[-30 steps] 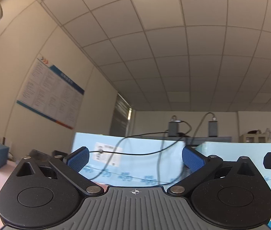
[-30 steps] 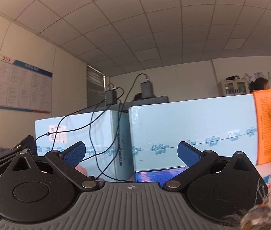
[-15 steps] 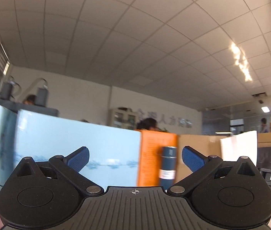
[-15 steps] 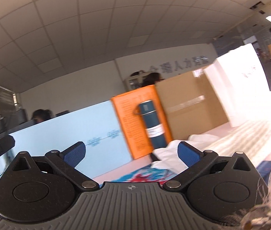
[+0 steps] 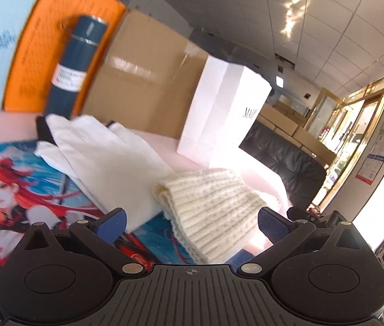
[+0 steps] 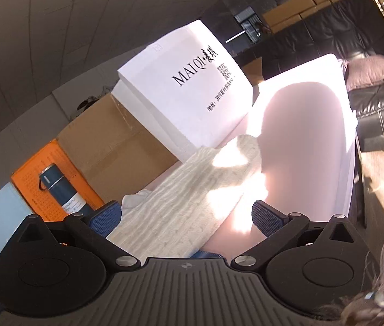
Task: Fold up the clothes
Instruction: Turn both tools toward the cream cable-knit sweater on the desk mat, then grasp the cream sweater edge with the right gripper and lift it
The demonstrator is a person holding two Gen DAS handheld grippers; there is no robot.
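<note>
The pink bench (image 5: 151,138) has swung into view where ceiling and boxes filled both cameras a second ago, so the knit (image 5: 213,212) now lies just ahead between the left tongs (image 5: 190,221) and right tongs (image 6: 186,218), both apart and empty, ready for a first grasp.

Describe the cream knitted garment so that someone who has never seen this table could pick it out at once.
Start at the tall white MAIQI box standing on the pink table. Just in front of it lies the cream knitted garment, beside a smooth white cloth. Its chunky ribbed knit sets it apart from that flat, plain fabric.
</note>
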